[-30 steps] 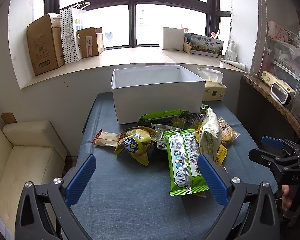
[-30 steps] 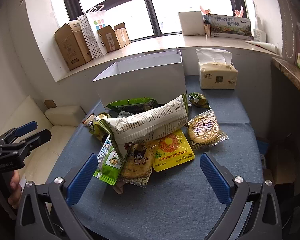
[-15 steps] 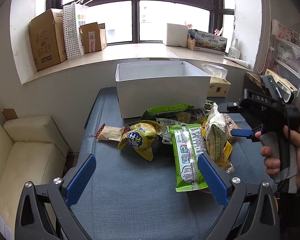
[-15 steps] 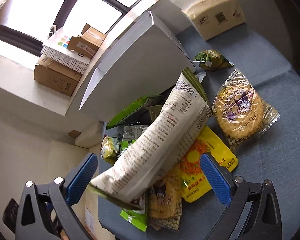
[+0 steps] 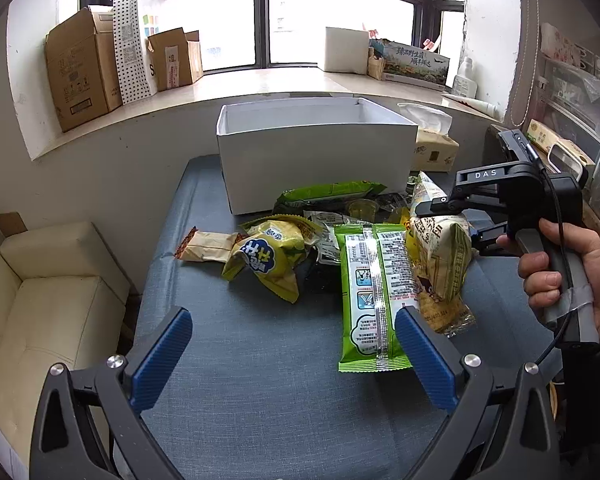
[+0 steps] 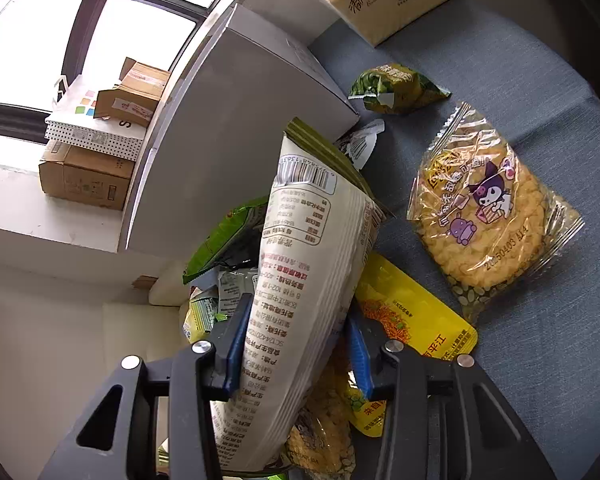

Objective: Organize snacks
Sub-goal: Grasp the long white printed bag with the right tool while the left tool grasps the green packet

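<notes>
A pile of snack packs lies on the blue table [image 5: 260, 360] in front of an open white box [image 5: 316, 152]. My right gripper [image 6: 296, 344] is shut on a tall white-and-green snack bag [image 6: 308, 272], its pads pressing both sides; the bag also shows in the left wrist view [image 5: 440, 248], with the right gripper [image 5: 460, 220] on it. My left gripper [image 5: 292, 352] is open and empty, low over the table's near side. Close to its right pad lies a green pack [image 5: 374, 276]. A yellow bag [image 5: 268, 256] lies left of it.
A corn-cake pack [image 6: 488, 216], a yellow pouch [image 6: 412, 320] and a small green bag [image 6: 396, 88] lie right of the held bag. A tissue box [image 5: 436, 148] stands beside the white box. A cream sofa [image 5: 48, 300] is left of the table, shelves on the right.
My right gripper has moved in over the pile and closed on the white-and-green bag. My left gripper has stayed open and drifted slightly nearer the pile.
</notes>
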A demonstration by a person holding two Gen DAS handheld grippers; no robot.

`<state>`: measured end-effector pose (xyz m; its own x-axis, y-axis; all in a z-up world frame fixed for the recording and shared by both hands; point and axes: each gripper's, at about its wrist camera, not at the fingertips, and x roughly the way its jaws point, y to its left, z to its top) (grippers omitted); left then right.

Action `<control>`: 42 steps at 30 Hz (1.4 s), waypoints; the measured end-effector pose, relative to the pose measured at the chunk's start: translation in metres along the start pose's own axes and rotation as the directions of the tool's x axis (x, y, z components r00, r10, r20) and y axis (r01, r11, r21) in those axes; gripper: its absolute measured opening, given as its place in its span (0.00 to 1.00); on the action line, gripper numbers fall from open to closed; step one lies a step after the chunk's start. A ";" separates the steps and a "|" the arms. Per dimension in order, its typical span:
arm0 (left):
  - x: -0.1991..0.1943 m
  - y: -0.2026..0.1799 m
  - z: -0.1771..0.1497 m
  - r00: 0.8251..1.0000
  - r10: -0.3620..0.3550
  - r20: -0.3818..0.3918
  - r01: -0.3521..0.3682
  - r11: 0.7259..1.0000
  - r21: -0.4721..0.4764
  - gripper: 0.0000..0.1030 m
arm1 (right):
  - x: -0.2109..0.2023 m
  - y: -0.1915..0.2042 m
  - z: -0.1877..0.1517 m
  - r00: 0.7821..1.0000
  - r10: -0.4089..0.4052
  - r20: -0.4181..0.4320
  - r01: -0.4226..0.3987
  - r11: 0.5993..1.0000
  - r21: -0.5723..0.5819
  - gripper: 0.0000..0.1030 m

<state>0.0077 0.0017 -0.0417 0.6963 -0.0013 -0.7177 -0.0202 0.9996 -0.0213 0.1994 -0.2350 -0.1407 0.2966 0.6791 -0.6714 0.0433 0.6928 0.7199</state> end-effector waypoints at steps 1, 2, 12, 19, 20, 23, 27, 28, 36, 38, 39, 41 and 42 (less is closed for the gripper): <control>0.003 -0.002 0.000 1.000 -0.014 -0.007 0.014 1.000 0.002 1.00 | -0.003 0.000 0.000 1.000 -0.003 0.008 0.003 1.000 -0.009 0.43; 0.007 -0.005 0.001 0.999 -0.028 -0.014 0.029 1.000 0.005 1.00 | -0.007 0.001 -0.001 1.000 0.003 0.016 -0.003 1.000 -0.019 0.42; 0.077 -0.041 0.013 0.974 -0.164 -0.154 0.165 0.986 -0.006 1.00 | -0.087 0.020 -0.034 0.978 0.008 0.208 0.047 0.965 -0.260 0.42; 0.113 -0.053 0.017 0.961 -0.171 -0.219 0.170 0.985 -0.027 1.00 | -0.135 0.018 -0.073 0.942 -0.040 0.332 0.163 0.922 -0.352 0.42; 0.117 -0.053 0.017 0.960 -0.167 -0.227 0.164 0.986 -0.030 1.00 | -0.138 0.017 -0.077 0.940 -0.044 0.339 0.171 0.919 -0.354 0.42; 0.123 -0.053 0.017 0.955 -0.180 -0.235 0.175 0.984 -0.040 0.90 | -0.143 0.010 -0.088 0.937 -0.051 0.345 0.177 0.921 -0.346 0.42; 0.117 -0.053 0.020 0.952 -0.211 -0.223 0.207 0.977 -0.042 0.66 | -0.143 -0.002 -0.091 0.940 -0.054 0.338 0.171 0.929 -0.328 0.42; 0.115 -0.055 0.020 0.961 -0.171 -0.216 0.174 0.985 -0.008 0.65 | -0.142 -0.004 -0.091 0.940 -0.054 0.337 0.171 0.929 -0.327 0.42; 0.079 -0.049 0.028 0.974 -0.175 -0.146 0.182 0.983 0.030 0.62 | -0.129 0.002 -0.091 0.944 -0.064 0.323 0.184 0.916 -0.356 0.42; 0.065 -0.045 0.033 0.978 -0.173 -0.114 0.178 0.984 0.033 0.62 | -0.126 0.007 -0.090 0.946 -0.068 0.318 0.190 0.909 -0.372 0.42; 0.059 -0.042 0.037 0.980 -0.176 -0.096 0.179 0.983 0.032 0.62 | -0.124 0.011 -0.089 0.946 -0.065 0.317 0.190 0.904 -0.382 0.42; 0.047 -0.034 0.049 0.982 -0.181 -0.062 0.182 0.983 0.024 0.62 | -0.120 0.022 -0.085 0.945 -0.067 0.319 0.204 0.884 -0.420 0.42; 0.043 -0.029 0.056 0.983 -0.180 -0.045 0.180 0.983 0.018 0.62 | -0.118 0.028 -0.082 0.943 -0.069 0.326 0.215 0.872 -0.439 0.42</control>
<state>0.0784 -0.0254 -0.0326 0.6556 -0.1820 -0.7328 0.1191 0.9833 -0.1376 0.0874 -0.2757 -0.0552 0.5875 0.5136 -0.6254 -0.3172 0.8571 0.4059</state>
